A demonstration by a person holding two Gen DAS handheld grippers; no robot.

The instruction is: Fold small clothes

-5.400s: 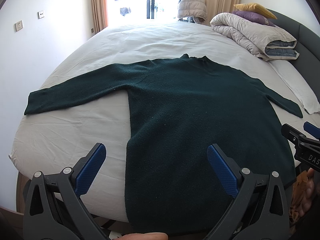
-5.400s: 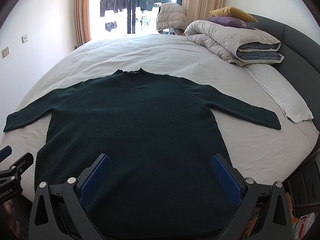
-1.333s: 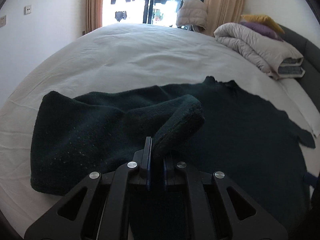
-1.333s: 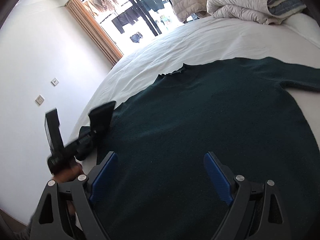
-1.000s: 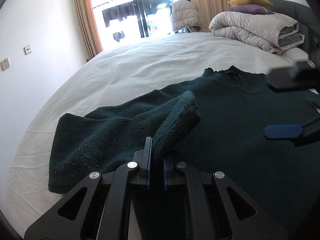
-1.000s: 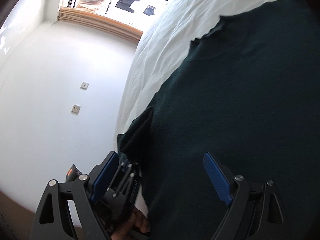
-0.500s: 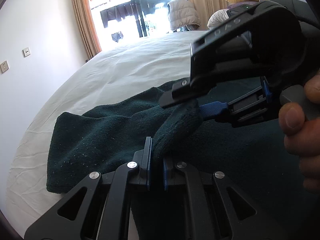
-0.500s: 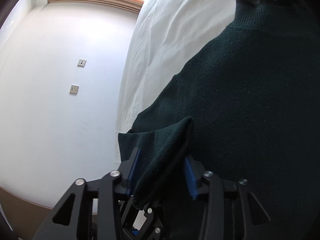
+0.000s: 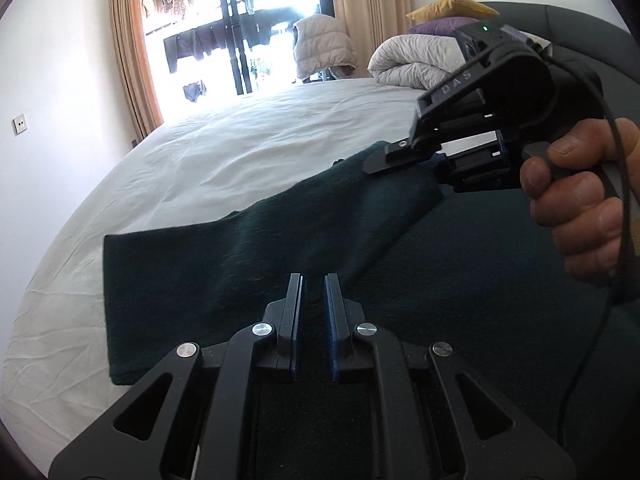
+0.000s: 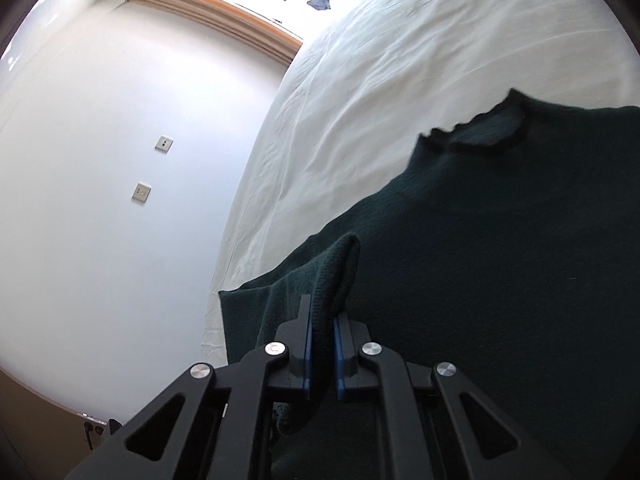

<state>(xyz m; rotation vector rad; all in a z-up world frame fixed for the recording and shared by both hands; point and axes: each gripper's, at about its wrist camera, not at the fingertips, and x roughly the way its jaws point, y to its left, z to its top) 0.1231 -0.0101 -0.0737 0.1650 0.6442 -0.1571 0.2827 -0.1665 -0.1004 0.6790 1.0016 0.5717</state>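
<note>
right hand-held gripper (image 10: 320,350): I've got it clamped on the dark green knit sweater's (image 9: 460,280) sleeve cuff (image 10: 340,276), held off the white-sheeted bed (image 9: 248,160) to fold inward.
left hand-held gripper (image 9: 314,318): narrowly parted, holding nothing, so the right alone carries the sleeve.

The sweater (image 9: 248,264) is fuzzy matt dark-green knit; the bed (image 9: 240,152) wears smooth, lightly creased white cloth. The left hand-held gripper (image 9: 313,320) is matt black plastic with shiny metal screws.

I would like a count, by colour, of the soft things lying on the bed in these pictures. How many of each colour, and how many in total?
Dark green: 1, the sweater, its sleeve cuff in the right claw
Grey-white: 1, the folded duvet
Yellow: 1, the pillow
Purple: 1, the pillow
Total: 4
</note>
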